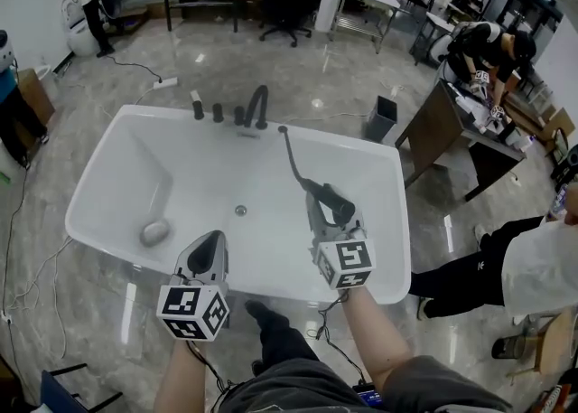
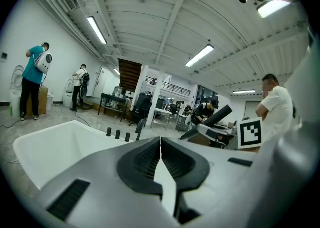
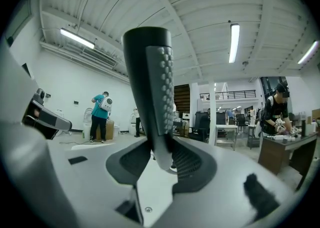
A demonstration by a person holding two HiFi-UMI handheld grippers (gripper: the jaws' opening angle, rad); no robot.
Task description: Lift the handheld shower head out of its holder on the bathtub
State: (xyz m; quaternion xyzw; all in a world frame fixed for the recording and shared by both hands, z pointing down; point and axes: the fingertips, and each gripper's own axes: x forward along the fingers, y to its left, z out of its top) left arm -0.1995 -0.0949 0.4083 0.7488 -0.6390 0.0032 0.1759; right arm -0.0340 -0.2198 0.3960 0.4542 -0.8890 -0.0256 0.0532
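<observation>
Head view: right claw [image 1: 329, 215] holds shower head [image 1: 325, 192], seemingly over bathtub [image 1: 181, 163]

Left forearm [image 1: 179, 377] and right forearm [image 1: 372, 328] extend forward. Left gripper [image 1: 211, 241] has its jaws together, empty; right gripper [image 1: 327, 212] clamps a shower head [image 3: 150, 87].

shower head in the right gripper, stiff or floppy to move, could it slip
The shower head itself looks rigid. Its hose runs back to the bathtub rim, so it will probably tug and swing. The right gripper clamps it only near one smooth end, so it may pivot or slip.
</observation>
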